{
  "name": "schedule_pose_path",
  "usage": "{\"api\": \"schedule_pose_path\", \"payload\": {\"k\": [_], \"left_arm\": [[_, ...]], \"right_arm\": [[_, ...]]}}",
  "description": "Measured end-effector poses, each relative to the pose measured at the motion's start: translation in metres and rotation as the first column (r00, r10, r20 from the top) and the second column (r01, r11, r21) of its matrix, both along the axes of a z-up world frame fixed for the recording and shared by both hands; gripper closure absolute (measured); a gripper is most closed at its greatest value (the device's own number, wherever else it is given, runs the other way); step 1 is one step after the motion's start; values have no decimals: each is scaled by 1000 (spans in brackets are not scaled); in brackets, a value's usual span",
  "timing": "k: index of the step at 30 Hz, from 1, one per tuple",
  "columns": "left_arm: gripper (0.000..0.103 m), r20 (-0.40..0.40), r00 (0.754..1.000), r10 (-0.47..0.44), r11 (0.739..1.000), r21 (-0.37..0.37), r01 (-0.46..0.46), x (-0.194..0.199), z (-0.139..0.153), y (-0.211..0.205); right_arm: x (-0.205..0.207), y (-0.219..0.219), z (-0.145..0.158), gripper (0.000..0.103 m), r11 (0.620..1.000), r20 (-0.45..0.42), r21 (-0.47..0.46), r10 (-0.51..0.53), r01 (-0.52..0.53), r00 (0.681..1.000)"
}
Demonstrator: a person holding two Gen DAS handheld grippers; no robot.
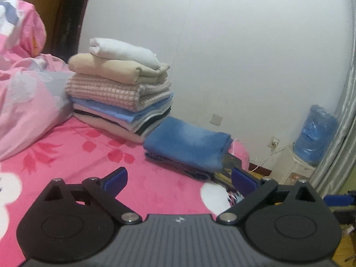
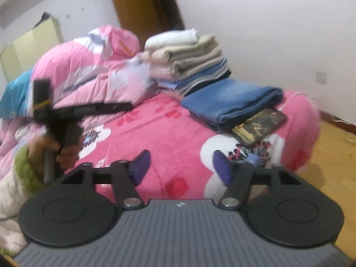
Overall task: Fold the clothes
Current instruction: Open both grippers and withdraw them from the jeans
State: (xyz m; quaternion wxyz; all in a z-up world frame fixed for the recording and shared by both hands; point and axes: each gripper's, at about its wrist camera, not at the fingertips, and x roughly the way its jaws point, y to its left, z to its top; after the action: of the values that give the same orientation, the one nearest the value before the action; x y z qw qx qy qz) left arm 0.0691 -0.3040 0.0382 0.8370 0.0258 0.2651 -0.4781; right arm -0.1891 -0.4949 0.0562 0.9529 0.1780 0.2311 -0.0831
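Both tools empty, jaws wide apart: left gripper [image 1: 179, 179] and right gripper [image 2: 179, 166]. Folded blue jeans [image 1: 189, 151] flat near the far right corner of the pink bed [image 1: 89, 155], just beside the tall clothes pile [image 1: 120, 89]. Straight ahead of both grippers, long side running left to right. Probably nothing left to fold nearby.

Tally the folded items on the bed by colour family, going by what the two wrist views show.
White: 1
Beige: 1
Pink-and-white checked: 1
Light blue in the tall stack: 1
Denim-blue piece beside the stack: 1
Thin layers at the stack's base: too compressed to count
Total countable: 5
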Motion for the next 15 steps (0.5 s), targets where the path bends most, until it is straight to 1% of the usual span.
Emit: {"api": "schedule_pose_path", "payload": {"k": [2,4,5,7,8,10,12,15], "left_arm": [[0,13,1000,21,1000,11,-21,-18,0,18],[0,21,999,51,998,23,-51,-31,0,34],[0,20,997,73,997,30,-73,-34,-1,40],[0,21,994,110,993,45,-110,-37,0,52],[0,22,991,130,990,51,-131,-37,1,58],[0,29,987,159,985,57,-160,-35,6,70],[0,49,981,188,979,65,-191,-34,10,79],[0,85,970,229,966,99,-237,-34,12,85]], "right_arm": [[-7,18,0,19,999,15,-7,-38,38,999],[-4,35,-7,17,998,23,1,-59,59,998],[0,41,-11,15,997,20,20,-71,71,997],[13,56,-18,14,994,4,48,-96,96,995],[19,63,-20,13,992,-6,48,-115,116,993],[36,79,-22,11,986,-27,27,-167,167,986],[53,94,-23,6,979,-45,-8,-204,203,978],[76,115,-23,4,963,-62,-86,-260,255,964]]}}
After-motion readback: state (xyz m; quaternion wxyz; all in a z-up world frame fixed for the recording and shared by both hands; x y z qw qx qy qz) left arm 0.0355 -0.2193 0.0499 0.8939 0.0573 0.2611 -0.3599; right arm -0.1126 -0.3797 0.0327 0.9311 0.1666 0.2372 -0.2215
